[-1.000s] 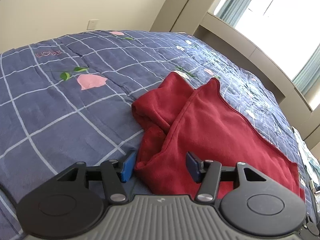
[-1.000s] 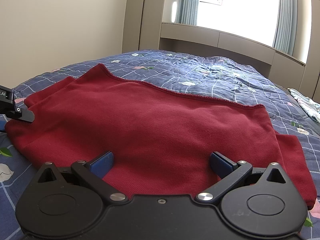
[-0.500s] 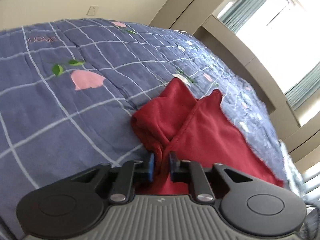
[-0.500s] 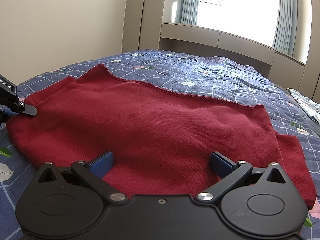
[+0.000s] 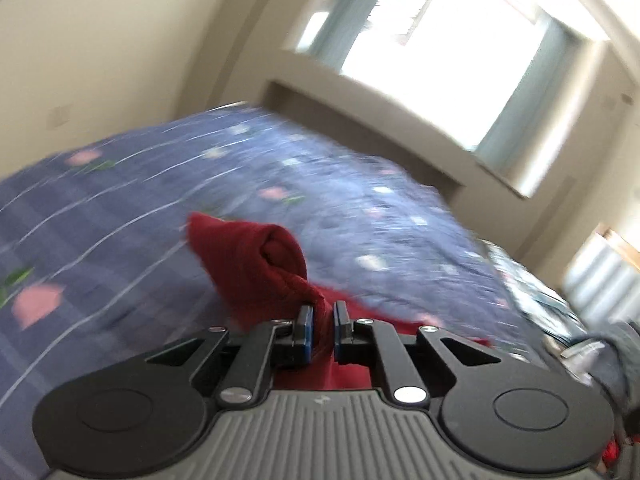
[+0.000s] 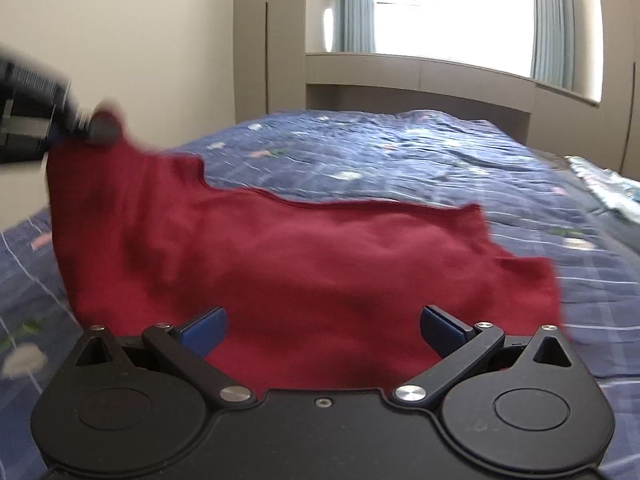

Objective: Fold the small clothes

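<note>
Pinching a fold of the red garment [image 5: 256,256] between its blue pads [image 5: 306,326], the left gripper [image 5: 322,326] holds that end of the cloth off the quilt [image 5: 120,240], with a rolled sleeve or corner bunched just beyond its fingertips. From the right wrist view the same gripper shows blurred at the far left, its tip at the raised corner of the garment [image 6: 320,264], which hangs down from there and spreads rightward across the blue checked quilt [image 6: 400,152]. The right gripper [image 6: 322,326] sits over the near edge of the cloth with its jaws spread wide, pads apart and gripping nothing, red fabric lying between and beyond them. A floral print dots the quilt. At the far right edge of the bed lies a pale patterned cloth [image 6: 608,184]. Beyond the bed stand a beige headboard ledge [image 6: 420,76], a bright window [image 6: 452,4] and grey-blue curtains [image 6: 352,4].
</note>
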A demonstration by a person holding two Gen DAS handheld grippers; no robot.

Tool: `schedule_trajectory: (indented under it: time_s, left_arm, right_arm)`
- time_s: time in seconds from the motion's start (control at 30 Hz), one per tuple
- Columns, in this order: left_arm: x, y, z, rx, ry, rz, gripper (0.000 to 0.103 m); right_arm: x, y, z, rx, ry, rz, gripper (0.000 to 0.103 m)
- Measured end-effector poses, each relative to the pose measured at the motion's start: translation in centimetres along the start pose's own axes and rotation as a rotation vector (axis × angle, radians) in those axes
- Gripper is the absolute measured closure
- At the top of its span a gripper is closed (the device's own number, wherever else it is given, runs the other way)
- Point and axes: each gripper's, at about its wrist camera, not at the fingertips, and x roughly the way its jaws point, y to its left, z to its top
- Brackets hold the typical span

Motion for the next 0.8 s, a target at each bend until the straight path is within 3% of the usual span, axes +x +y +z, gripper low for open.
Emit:
schedule_trajectory:
  time_s: [0.2,0.4,0.5,0.63,0.8]
  left_arm:
    - [1.5,-10.2,-0.3,0.201,0.036,-0.193,0.094]
    - [4.2,-19.0,-5.1,0.366,0.156,-0.34,0.094]
    - [5.6,-21.9,-9.0,0.47,0.234,-0.362,0.094]
    - [7.9,-22.9,-13.3,0.556,0.342,-0.304,0.094]
    - [7.3,-22.4,-14.8,0.602,0.324,-0.302,0.094]
  right_arm:
    - [-4.5,-4.3,-2.9,-0.037,0.049,-0.1,0.001]
    - [-8.6,-8.1,-7.2,-0.007,0.123,-0.193,0.001]
    - [-10.4,-9.8,-8.6,0.072,0.12,-0.188,0.001]
    - [-12.3,-10.9,-9.7,0.108,0.097,-0.215,0.0]
    - [-12.6,-12.7,-9.6,0.148,0.044,-0.254,0.0]
